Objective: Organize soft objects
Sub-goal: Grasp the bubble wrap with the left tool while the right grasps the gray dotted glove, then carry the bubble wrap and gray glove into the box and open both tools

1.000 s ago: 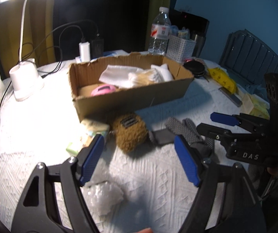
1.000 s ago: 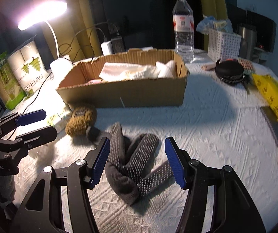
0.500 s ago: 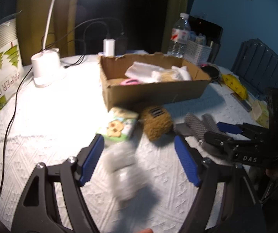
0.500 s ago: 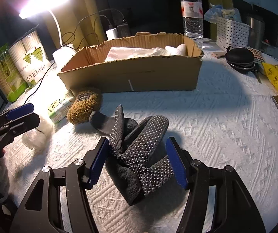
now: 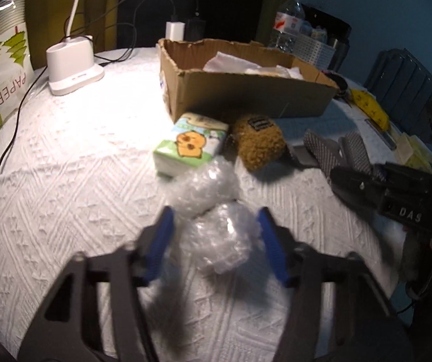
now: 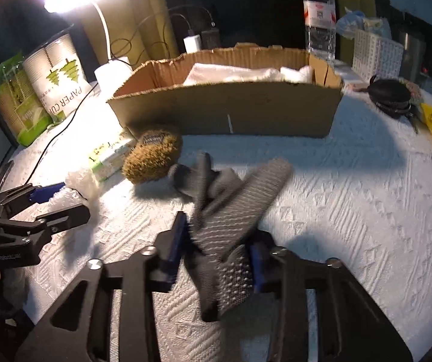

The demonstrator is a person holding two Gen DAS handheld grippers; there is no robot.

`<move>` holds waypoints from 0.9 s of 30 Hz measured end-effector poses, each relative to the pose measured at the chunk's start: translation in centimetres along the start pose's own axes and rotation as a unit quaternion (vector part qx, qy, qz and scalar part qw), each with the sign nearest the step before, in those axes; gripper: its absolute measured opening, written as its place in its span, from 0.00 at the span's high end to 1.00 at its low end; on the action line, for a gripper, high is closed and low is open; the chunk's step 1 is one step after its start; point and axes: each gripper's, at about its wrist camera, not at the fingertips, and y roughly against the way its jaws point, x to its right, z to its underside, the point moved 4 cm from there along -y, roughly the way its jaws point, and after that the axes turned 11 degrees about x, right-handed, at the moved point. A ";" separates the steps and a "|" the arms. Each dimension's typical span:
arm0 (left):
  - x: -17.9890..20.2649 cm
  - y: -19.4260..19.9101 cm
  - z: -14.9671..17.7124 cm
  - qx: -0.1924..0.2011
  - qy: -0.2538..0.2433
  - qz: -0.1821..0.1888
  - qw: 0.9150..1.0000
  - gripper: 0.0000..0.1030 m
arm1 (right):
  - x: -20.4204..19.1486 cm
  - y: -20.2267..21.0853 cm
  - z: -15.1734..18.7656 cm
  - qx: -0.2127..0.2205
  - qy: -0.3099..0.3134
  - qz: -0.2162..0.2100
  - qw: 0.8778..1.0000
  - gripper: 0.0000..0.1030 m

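while the right gripper (image 6: 216, 249) presses its blue pads against the grey knit gloves with pale grip dots (image 6: 231, 208), the jaws stand narrowed to the cloth's thickness and have it pinched at the cuff end. the gloves fan out toward 12 and 1 o'clock from the grip, limp, motion-blurred, their far tips on the white embossed tablecloth (image 6: 351, 211). the gripper points in low from 6 o'clock, nearly level with the table.

the left gripper (image 5: 214, 241) comes in from 6 o'clock too, its jaws partly closed around a crumpled wad of clear bubble wrap (image 5: 220, 238). whether the blue pads actually touch the wad i cannot tell, since blur smears both edges. a second lobe of the same crinkly, glossy plastic lies at 12 o'clock just past the fingertips.

beyond that, at 12 o'clock, sits a green and white soft tissue pack with an orange cartoon print (image 5: 190, 147), touching a brown fuzzy plush pouch with a dark patch (image 5: 258, 144) at its 3 o'clock. behind both stands the open brown cardboard box (image 5: 246, 90), rough-torn along the rim, holding white folded cloths (image 5: 231, 61).
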 end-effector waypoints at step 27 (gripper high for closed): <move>1.7 1.6 -8.8 0.081 -0.024 0.029 0.996 0.58 | 2.7 4.5 -7.6 0.097 0.001 0.011 0.995 0.70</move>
